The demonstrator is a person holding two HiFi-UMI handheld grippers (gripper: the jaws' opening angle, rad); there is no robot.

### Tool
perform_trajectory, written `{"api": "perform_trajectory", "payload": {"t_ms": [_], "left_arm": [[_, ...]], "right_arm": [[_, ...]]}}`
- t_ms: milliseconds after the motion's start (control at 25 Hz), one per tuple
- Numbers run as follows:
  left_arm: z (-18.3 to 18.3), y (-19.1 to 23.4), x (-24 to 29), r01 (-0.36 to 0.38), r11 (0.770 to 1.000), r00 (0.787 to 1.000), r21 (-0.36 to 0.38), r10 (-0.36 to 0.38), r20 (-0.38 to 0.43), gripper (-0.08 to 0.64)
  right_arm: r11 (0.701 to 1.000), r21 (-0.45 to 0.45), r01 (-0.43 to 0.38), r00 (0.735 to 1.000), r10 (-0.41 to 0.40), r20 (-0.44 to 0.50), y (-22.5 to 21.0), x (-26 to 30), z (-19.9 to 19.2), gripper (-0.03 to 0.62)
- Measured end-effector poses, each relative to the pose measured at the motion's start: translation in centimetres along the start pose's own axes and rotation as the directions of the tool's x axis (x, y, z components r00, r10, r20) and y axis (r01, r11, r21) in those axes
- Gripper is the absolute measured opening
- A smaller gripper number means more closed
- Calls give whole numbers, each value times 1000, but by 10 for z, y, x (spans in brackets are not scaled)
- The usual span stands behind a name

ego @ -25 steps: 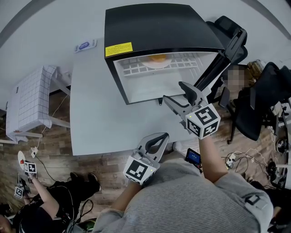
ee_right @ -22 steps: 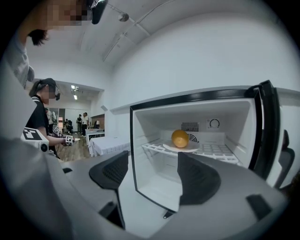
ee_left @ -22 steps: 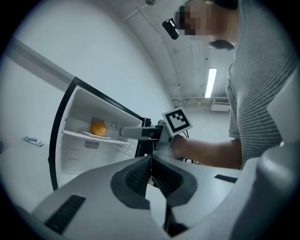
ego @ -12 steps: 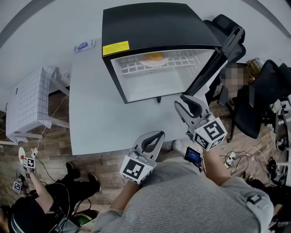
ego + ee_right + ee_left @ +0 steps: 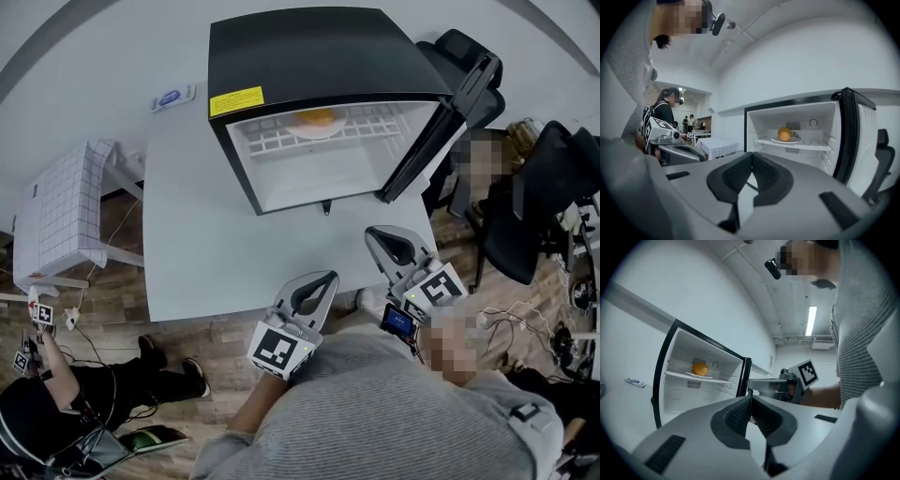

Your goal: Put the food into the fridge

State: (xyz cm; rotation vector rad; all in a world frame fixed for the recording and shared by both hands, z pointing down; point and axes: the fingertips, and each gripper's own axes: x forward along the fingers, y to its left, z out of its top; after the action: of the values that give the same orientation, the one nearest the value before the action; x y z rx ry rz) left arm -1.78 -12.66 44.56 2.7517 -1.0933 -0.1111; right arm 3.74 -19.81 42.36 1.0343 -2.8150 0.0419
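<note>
A small black fridge (image 5: 319, 56) stands on the pale table (image 5: 206, 234) with its door (image 5: 441, 122) swung open to the right. On its white wire shelf an orange (image 5: 317, 117) sits on a white plate (image 5: 315, 129); the orange (image 5: 700, 368) shows in the left gripper view and the orange (image 5: 784, 134) in the right gripper view too. My left gripper (image 5: 317, 284) is shut and empty near the table's front edge. My right gripper (image 5: 389, 240) is shut and empty, in front of the fridge, low and to the right.
A blue-and-white small item (image 5: 172, 96) lies at the table's back left. Black office chairs (image 5: 553, 187) stand to the right. A white checked table (image 5: 61, 211) is at the left. A person (image 5: 56, 422) crouches on the wooden floor, lower left.
My right gripper has drawn back from the fridge opening toward me and its jaws have closed, empty. The left gripper has barely moved. The person on the floor has shifted left.
</note>
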Motion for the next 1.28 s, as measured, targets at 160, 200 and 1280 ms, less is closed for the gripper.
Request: {"api": "perform_trajectory", "payload": {"t_ms": [160, 200, 1280], "left_arm": [[0, 1, -1, -2, 1000, 1000, 1, 2, 2, 8], [2, 2, -1, -3, 1000, 1000, 5, 3, 13, 8], [-1, 5, 1, 4, 1000, 1000, 6, -3, -14, 8]], "right_arm": [[1000, 22, -8, 1000, 8, 4, 9, -4, -5, 12], [1000, 27, -8, 1000, 8, 9, 12, -5, -5, 12], [997, 68, -28, 999, 25, 39, 33, -7, -2, 12]]}}
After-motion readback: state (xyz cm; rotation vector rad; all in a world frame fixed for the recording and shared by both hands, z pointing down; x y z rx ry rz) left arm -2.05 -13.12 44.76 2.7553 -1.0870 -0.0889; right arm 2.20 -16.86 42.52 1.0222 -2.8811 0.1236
